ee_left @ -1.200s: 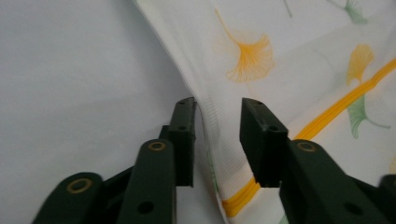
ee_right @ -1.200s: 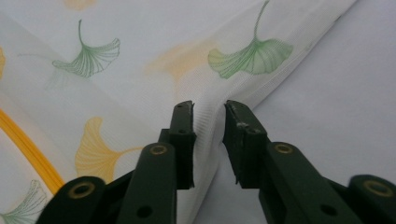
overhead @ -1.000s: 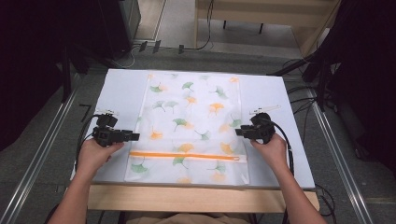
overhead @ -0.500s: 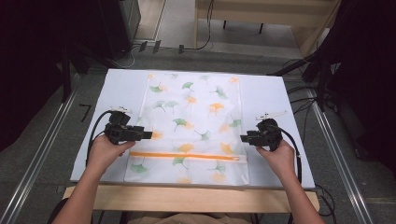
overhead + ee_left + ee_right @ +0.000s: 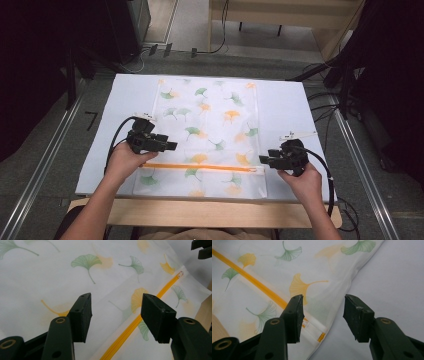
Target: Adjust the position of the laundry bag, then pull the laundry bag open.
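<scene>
You are drawing both hands back from the ginkgo-print pouch (image 5: 210,135), lying flat mid-desk (image 5: 100,150); the left gripper (image 5: 170,146) and right gripper (image 5: 263,160) have just been opening, fingers now wide and empty, at either end of its orange zipper (image 5: 200,167), suggesting the cloth has been released.

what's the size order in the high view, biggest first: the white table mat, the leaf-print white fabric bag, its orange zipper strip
1. white table mat
2. leaf-print white fabric bag, lying on the mat and covering its middle
3. orange zipper strip, a thin line across the bag's near end
</scene>
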